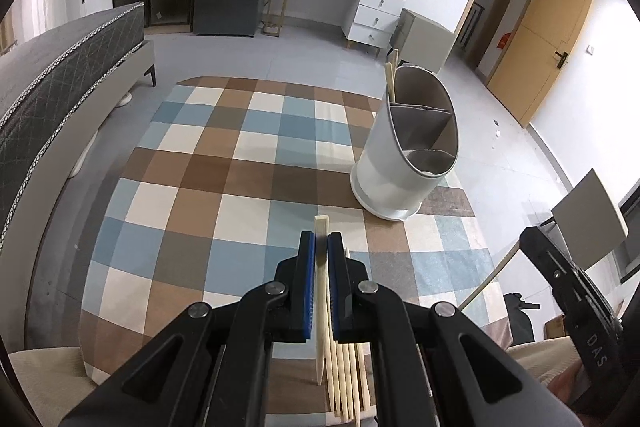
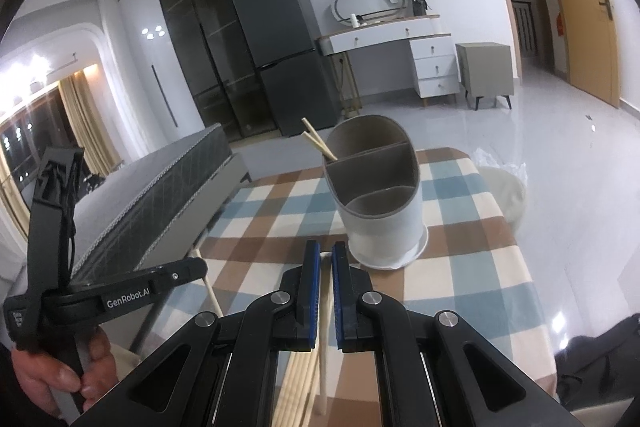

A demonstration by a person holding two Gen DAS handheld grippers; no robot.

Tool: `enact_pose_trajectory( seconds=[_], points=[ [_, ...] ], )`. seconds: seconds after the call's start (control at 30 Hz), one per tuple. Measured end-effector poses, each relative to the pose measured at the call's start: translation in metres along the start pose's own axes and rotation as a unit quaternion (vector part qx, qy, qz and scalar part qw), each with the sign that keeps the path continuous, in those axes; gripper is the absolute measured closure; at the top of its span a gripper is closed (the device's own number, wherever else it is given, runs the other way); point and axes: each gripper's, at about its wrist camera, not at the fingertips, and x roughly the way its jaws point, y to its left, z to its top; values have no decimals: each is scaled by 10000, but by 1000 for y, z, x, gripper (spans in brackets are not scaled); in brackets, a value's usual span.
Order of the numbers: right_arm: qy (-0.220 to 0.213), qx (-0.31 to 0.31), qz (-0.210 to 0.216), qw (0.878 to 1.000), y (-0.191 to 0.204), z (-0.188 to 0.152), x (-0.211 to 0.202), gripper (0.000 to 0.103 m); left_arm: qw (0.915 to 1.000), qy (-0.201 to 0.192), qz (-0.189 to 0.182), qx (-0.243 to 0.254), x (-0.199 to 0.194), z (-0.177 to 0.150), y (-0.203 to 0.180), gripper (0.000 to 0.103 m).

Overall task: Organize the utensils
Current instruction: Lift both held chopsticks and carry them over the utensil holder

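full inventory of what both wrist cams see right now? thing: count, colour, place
held chopstick: 1, pale wood, clamped in the left gripper above the table
loose chopsticks: several, pale wood, lying side by side on the near table edge
utensil holder: 1, white with grey divided inside, upright on the table's right part
chopsticks in holder: 2, pale wood, leaning in the far compartment
tablecloth: 1, blue, brown and cream check, covering the table
bed: 1, grey, left of the table
fridge: 1, dark grey, back wall
dresser: 1, white, back wall
left gripper: black, blue pads, shut on the chopstick
right gripper: black, blue pads, narrow gap, a chopstick seen between them
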Motion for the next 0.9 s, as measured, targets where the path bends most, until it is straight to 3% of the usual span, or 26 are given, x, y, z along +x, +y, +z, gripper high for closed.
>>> enact_pose_trajectory(
  seconds=[0.47, 0.67, 0.9],
  points=[
    [-235, 5, -11, 9997, 0, 10, -6, 98, 9990, 354, -194, 180, 3, 17, -10, 101],
    [-268, 163, -62, 9995, -11, 23, -5, 98, 9980, 337, -450, 290, -8, 38, -26, 101],
    [-445, 18, -89, 9990, -23, 53, -4, 98, 9949, 124, -992, 97, -19, 79, -41, 102]
  ],
)
